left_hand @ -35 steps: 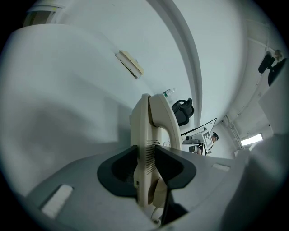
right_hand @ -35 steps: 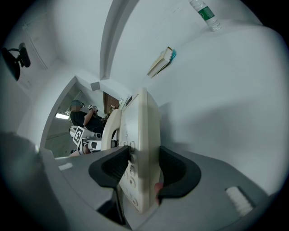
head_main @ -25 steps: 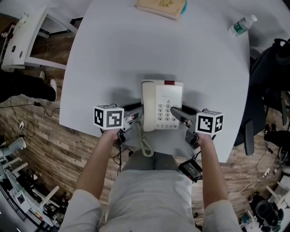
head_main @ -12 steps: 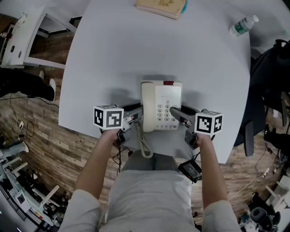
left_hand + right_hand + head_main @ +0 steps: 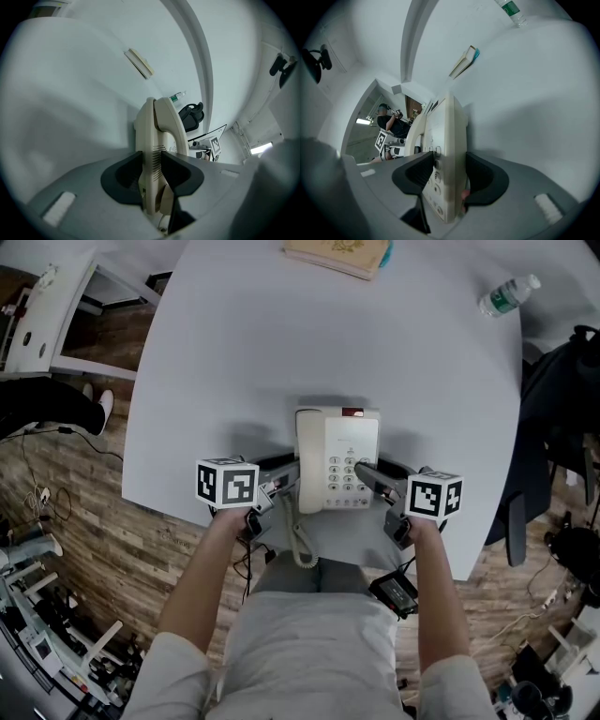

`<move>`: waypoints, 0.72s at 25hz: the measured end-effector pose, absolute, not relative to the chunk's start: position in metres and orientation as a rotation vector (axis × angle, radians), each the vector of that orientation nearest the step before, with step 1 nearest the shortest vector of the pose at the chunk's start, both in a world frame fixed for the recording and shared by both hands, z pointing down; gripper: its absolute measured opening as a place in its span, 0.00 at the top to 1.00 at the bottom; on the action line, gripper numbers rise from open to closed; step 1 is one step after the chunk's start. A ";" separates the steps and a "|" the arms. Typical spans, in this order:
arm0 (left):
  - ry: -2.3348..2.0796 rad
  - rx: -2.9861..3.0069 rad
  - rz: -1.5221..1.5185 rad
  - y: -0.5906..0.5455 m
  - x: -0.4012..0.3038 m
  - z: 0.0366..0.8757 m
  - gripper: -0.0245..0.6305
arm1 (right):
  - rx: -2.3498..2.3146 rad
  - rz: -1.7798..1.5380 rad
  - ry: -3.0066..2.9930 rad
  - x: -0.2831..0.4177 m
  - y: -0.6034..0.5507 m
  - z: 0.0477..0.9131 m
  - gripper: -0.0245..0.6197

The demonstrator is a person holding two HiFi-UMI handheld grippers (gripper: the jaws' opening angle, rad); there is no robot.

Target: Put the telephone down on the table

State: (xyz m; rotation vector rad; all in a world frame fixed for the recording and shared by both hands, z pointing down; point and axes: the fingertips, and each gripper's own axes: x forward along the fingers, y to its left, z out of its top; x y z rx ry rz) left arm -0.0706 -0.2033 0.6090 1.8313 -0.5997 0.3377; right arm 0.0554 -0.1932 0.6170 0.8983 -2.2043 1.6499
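Firmly clamped on telephone (image 5: pixel 337 460), left tongs (image 5: pixel 152 171), right tongs (image 5: pixel 447 180), book (image 5: pixel 336 253) and bottle (image 5: pixel 508 294) well beyond.

Reaches up from bottom centre with left forearm (image 5: pixel 199 582) and right forearm (image 5: pixel 437 589), roughly parallel. Holds left gripper (image 5: pixel 284 482) just left of frame centre and right gripper (image 5: pixel 367 474) just right of it, jaws angled inward. Clamps both jaw pairs tight on opposite sides of telephone (image 5: pixel 337 460).

Print on telephone (image 5: pixel 337 458) keypad too small
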 end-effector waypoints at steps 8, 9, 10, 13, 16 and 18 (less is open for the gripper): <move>-0.603 1.839 0.343 -0.203 -0.071 0.609 0.74 | 0.900 1.630 -2.209 0.055 -0.193 0.618 0.61; -0.600 1.839 0.342 -0.203 -0.071 0.608 0.74 | 0.900 1.630 -2.210 0.055 -0.193 0.618 0.61; -0.597 1.839 0.342 -0.203 -0.071 0.609 0.74 | 0.901 1.631 -2.210 0.055 -0.193 0.618 0.61; -0.593 1.838 0.338 -0.204 -0.071 0.610 0.74 | 0.908 1.636 -2.212 0.056 -0.193 0.620 0.61; -0.589 1.834 0.329 -0.204 -0.071 0.610 0.74 | 0.914 1.637 -2.213 0.057 -0.193 0.620 0.61; -0.589 1.837 0.331 -0.204 -0.071 0.609 0.74 | 0.916 1.636 -2.213 0.057 -0.193 0.619 0.61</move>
